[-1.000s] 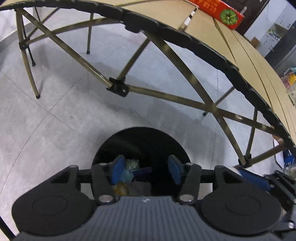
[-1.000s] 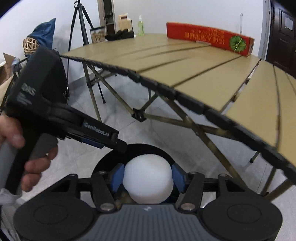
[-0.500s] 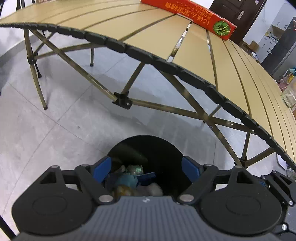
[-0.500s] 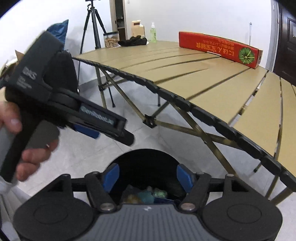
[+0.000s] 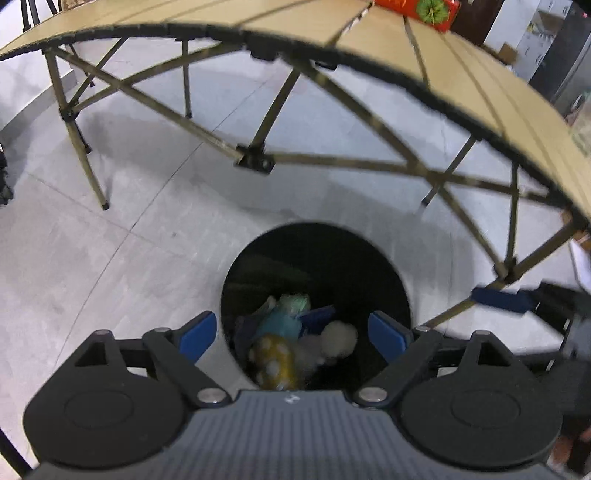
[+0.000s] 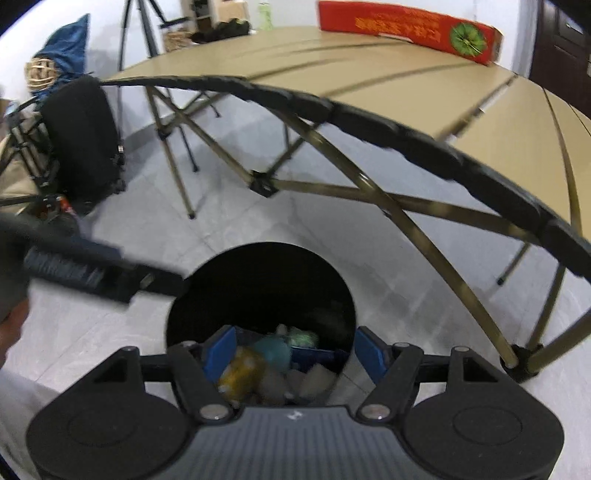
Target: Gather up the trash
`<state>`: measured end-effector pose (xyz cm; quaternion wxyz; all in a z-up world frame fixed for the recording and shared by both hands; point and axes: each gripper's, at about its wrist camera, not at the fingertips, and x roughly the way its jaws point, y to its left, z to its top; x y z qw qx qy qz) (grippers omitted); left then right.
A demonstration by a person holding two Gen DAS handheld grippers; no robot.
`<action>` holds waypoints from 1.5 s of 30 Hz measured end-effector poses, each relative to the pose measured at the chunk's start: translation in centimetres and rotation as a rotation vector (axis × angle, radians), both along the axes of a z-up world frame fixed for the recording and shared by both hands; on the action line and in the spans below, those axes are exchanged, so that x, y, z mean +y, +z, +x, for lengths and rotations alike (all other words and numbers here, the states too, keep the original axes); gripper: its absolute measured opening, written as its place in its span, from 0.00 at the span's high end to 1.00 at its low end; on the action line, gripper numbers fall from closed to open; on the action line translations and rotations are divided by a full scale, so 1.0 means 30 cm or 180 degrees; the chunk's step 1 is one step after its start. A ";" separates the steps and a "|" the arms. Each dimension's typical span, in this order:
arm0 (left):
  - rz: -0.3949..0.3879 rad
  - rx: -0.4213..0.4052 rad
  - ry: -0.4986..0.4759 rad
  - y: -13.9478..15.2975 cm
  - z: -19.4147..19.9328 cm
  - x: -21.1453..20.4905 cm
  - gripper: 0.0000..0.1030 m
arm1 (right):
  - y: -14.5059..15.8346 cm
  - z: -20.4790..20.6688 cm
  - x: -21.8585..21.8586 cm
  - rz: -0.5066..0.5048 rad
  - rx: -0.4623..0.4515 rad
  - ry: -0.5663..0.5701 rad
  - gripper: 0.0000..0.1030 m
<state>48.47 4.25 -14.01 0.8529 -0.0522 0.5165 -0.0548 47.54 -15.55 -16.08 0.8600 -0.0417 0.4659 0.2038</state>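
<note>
Because both tools are poised above the round black trash bin [image 5: 317,251] on the grey tiled floor [image 5: 110,236], anything let go is meant to fall straight into its mouth. The left hand-held gripper [image 5: 291,334] is seen with its blue-padded jaws spread wide and nothing between them; the right hand-held gripper [image 6: 293,349] is likewise wide apart and empty. Collected trash lies at the bottom of the bin: a white foam ball [image 5: 338,341], a yellow spotted wrapper [image 5: 275,360], and teal and green crumpled pieces [image 5: 286,314], all loosely heaped and touching. The bin is set just beside the folding tan slatted table [image 6: 406,96], presumably so that rubbish can be carried across quickly. A long red cardboard box [image 6: 406,27] is left at the table's far edge. Judged from the empty jaws, a drop seems complete.
</note>
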 end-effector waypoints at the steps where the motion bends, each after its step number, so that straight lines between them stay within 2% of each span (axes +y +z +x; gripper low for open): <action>1: 0.0033 0.0000 -0.0026 -0.006 -0.012 -0.003 0.12 | -0.002 0.003 -0.006 0.0017 0.0007 -0.0037 0.32; 8: 0.0084 -0.0111 -0.0085 0.007 -0.067 -0.024 0.12 | 0.040 -0.011 -0.022 0.0074 -0.0228 -0.0111 0.30; 11: 0.0011 -0.0279 -0.0084 0.052 -0.132 -0.029 0.12 | 0.089 -0.044 -0.049 0.0247 -0.0327 -0.0169 0.30; 15: -0.0046 -0.0543 0.0078 0.147 -0.272 -0.026 0.12 | 0.197 -0.150 -0.112 0.0364 -0.0582 -0.0356 0.30; 18: 0.0093 -0.0847 0.0173 0.255 -0.431 -0.038 0.12 | 0.298 -0.279 -0.170 0.0505 -0.0797 -0.0569 0.29; 20: 0.0188 -0.1162 0.0244 0.343 -0.571 -0.050 0.10 | 0.380 -0.411 -0.192 0.0613 -0.0970 -0.0624 0.28; 23: 0.0125 -0.1589 0.0254 0.460 -0.777 -0.059 0.04 | 0.495 -0.629 -0.203 0.0664 -0.1388 -0.0578 0.19; 27: 0.0122 -0.1904 0.0137 0.563 -0.988 -0.077 0.00 | 0.604 -0.868 -0.220 0.0747 -0.1774 -0.0578 0.16; 32: 0.0144 -0.2168 0.0178 0.620 -1.164 -0.097 0.00 | 0.711 -1.074 -0.241 0.0791 -0.2047 -0.0543 0.15; 38: 0.0114 -0.2299 0.0313 0.628 -1.339 -0.113 0.00 | 0.714 -1.315 -0.262 0.0784 -0.2238 -0.0474 0.10; 40: 0.0127 -0.2308 0.0327 0.621 -1.383 -0.120 0.00 | 0.690 -1.377 -0.265 0.0759 -0.2196 -0.0510 0.03; 45: 0.0166 -0.2356 0.0288 0.617 -1.479 -0.129 0.00 | 0.641 -1.475 -0.280 0.0794 -0.2134 -0.0492 0.03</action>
